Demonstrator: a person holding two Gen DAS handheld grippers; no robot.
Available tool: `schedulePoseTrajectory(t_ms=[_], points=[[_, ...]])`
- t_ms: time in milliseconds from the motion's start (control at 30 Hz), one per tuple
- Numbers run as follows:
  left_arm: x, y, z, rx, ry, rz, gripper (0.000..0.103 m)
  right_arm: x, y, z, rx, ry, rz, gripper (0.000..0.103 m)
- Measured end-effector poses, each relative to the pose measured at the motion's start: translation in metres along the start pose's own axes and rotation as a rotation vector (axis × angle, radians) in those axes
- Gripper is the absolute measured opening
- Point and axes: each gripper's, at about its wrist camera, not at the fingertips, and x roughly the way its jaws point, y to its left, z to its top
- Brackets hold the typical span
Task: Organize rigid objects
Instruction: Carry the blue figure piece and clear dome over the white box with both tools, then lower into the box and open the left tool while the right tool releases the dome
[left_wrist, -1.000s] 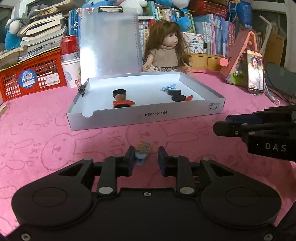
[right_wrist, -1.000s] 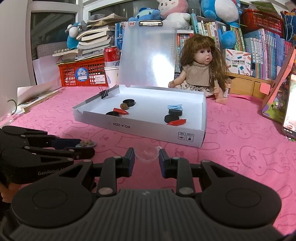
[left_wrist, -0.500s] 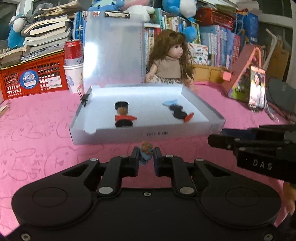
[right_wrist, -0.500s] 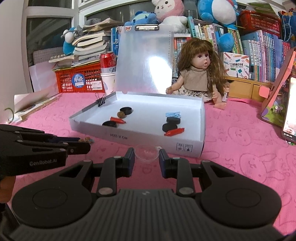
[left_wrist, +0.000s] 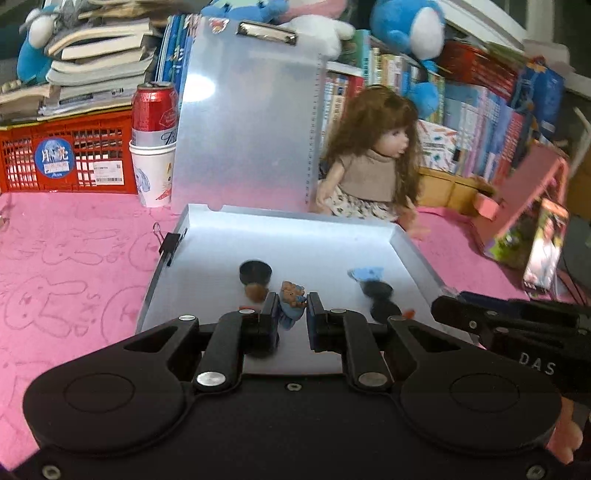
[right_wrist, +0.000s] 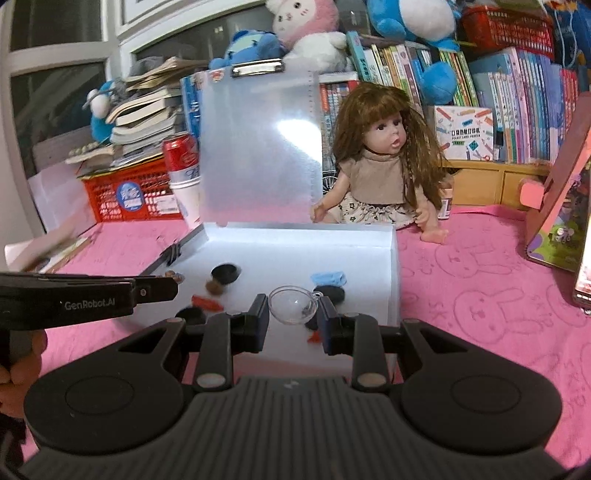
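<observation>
Since both pieces belong in the shallow white box (left_wrist: 413, 243) on the pink bench (left_wrist: 74, 258), my left tongs (left_wrist: 291, 306) pinch the little bear figure (left_wrist: 291, 295) over its floor, my right tongs (right_wrist: 291, 314) clamping the clear dome (right_wrist: 293, 304) likewise.

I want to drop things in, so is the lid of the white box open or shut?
Open. The translucent lid stands upright behind the white box, and the small pieces lying inside, such as the black disc, are in plain view.

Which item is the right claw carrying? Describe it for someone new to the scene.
Find the open white cardboard box on the pink cloth. Above its front edge the right claw grips a small clear plastic dome, the only see-through piece among black, red and blue ones.
</observation>
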Motion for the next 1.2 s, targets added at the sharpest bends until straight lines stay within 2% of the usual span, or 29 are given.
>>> schedulePoseTrajectory(t_ms=[200,300,567,833,1200], points=[[0.043,0.01,0.031,-0.049,0.031,0.013,0.015,0.038,-0.016,0.025,0.081,0.053,0.004,0.033],[0.065,0.012,0.042,-0.043,0.045,0.027,0.015,0.058,-0.023,0.035,0.11,0.08,0.005,0.033],[0.111,0.017,0.046,-0.048,0.061,0.066,0.015,0.102,-0.031,0.041,0.124,0.121,-0.038,0.033],[0.128,0.014,0.034,-0.008,0.044,0.086,0.015,0.126,-0.03,0.034,0.107,0.133,-0.064,0.033],[0.131,0.012,0.028,0.01,0.046,0.091,0.015,0.132,-0.026,0.032,0.088,0.116,-0.072,0.033]])
